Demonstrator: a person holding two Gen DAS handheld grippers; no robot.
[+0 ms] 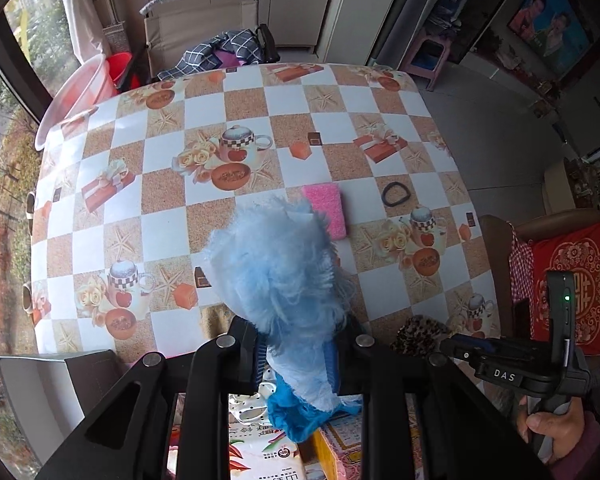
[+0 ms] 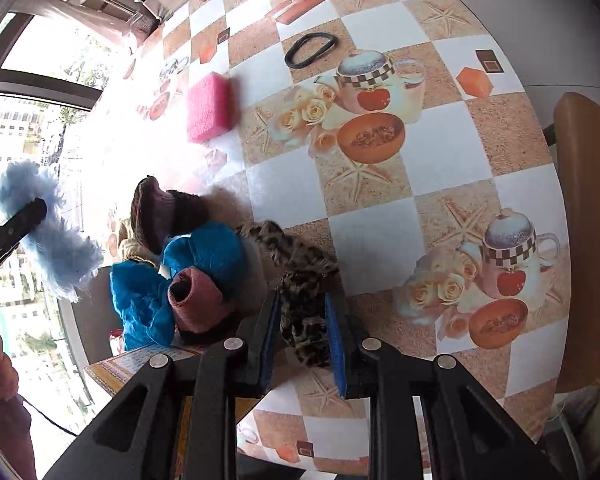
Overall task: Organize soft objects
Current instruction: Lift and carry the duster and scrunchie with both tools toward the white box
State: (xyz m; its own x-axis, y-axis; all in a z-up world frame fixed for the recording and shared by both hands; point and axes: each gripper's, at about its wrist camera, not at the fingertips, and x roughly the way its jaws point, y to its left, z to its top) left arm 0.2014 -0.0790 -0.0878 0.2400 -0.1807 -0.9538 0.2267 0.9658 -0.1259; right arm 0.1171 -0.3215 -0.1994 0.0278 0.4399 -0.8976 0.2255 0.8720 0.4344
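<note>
A pale blue fluffy piece [image 1: 284, 280] is clamped in the left gripper [image 1: 298, 354], raised above the checked tablecloth [image 1: 244, 100]. A leopard-print scrunchie [image 2: 300, 292] is pinched in the right gripper [image 2: 302, 342], beside the blue cloth [image 2: 172, 288]. A pink sponge [image 2: 211, 107] and black hair tie [image 2: 310, 49] lie farther along the tablecloth.

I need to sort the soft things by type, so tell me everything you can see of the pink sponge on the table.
The pink rectangular foam sponge is a thick block with rounded corners and a coarse, porous surface. It lies flat on the checkered tablecloth, apart from the black ring-shaped hair tie beside it. Neither gripper touches it. From the left wrist view, the fluffy light blue piece hides its near corner.
</note>
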